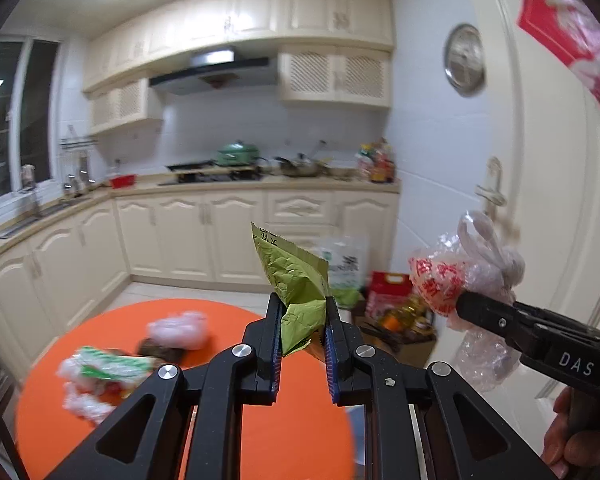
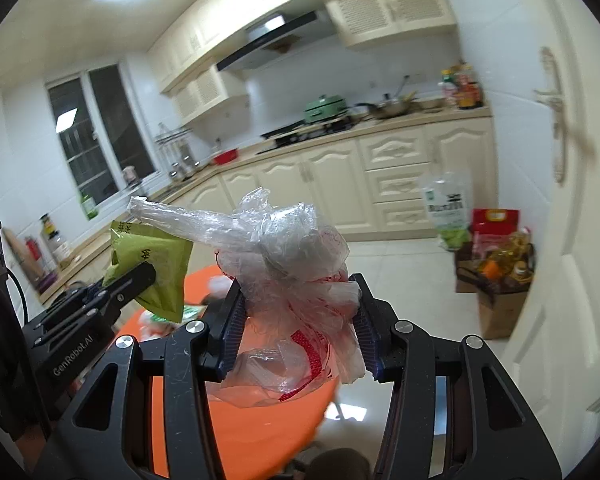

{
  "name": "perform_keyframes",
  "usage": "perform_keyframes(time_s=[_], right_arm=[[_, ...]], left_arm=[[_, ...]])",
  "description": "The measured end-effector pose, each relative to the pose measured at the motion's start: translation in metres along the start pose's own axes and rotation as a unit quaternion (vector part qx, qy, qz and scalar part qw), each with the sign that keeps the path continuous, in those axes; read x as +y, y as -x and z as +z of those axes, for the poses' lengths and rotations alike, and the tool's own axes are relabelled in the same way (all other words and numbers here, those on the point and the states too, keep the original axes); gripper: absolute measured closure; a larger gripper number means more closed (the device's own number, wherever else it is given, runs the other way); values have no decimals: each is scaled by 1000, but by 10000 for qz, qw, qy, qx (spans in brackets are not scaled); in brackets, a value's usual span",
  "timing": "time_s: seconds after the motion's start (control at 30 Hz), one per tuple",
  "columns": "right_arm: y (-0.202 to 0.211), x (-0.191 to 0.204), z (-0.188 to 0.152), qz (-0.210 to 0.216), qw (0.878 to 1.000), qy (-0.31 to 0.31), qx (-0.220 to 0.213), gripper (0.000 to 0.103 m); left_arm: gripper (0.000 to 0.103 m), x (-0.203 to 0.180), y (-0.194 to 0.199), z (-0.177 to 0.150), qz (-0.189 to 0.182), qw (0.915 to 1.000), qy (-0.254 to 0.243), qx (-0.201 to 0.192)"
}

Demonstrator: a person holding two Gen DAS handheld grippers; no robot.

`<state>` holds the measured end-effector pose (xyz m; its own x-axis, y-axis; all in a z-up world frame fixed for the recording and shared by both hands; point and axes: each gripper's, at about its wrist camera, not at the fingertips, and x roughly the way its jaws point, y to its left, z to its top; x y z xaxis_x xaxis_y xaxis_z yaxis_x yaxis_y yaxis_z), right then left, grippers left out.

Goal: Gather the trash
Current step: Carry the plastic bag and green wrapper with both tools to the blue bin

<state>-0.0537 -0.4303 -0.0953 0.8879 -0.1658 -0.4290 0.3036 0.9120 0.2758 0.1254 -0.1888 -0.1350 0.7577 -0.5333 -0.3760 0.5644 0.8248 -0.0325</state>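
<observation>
We lift both loads off the orange desk [image 1: 228,420] for disposal: left hand-held gripper [image 1: 302,322] pinching the green wrapper [image 1: 296,280], right hand-held gripper [image 2: 300,308] pinching the crumpled plastic bag [image 2: 292,264].

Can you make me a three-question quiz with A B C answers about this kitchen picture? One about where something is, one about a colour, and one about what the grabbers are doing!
1. Where is the green pot?
A. on the stove
B. on the floor
C. on the orange table

2. What colour is the wrapper in the left gripper?
A. blue
B. green
C. black

3. What is the right gripper doing?
A. hanging open
B. pressing the door handle
C. squeezing a crumpled plastic bag

Answers: 1 A, it sits on the counter burners. 2 B, it is green crinkled foil. 3 C, the bag bulges between its closed fingers.
</observation>
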Motion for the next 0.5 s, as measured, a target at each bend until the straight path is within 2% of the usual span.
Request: perform_keyframes(time_s=[0.27, 0.43, 0.5], right_arm=[[-25, -103, -6, -647, 9953, -648, 306, 57], [-53, -167, -18, -921, 9877, -1105, 609, 57], [-67, -193, -26, -1027, 9834, -1280, 779, 57]], left_arm=[[89, -43, -70, -14, -684, 9947, -183, 739], [89, -66, -120, -29, -890, 9877, -254, 1262], [89, -69, -146, -26, -921, 9845, -280, 1465]])
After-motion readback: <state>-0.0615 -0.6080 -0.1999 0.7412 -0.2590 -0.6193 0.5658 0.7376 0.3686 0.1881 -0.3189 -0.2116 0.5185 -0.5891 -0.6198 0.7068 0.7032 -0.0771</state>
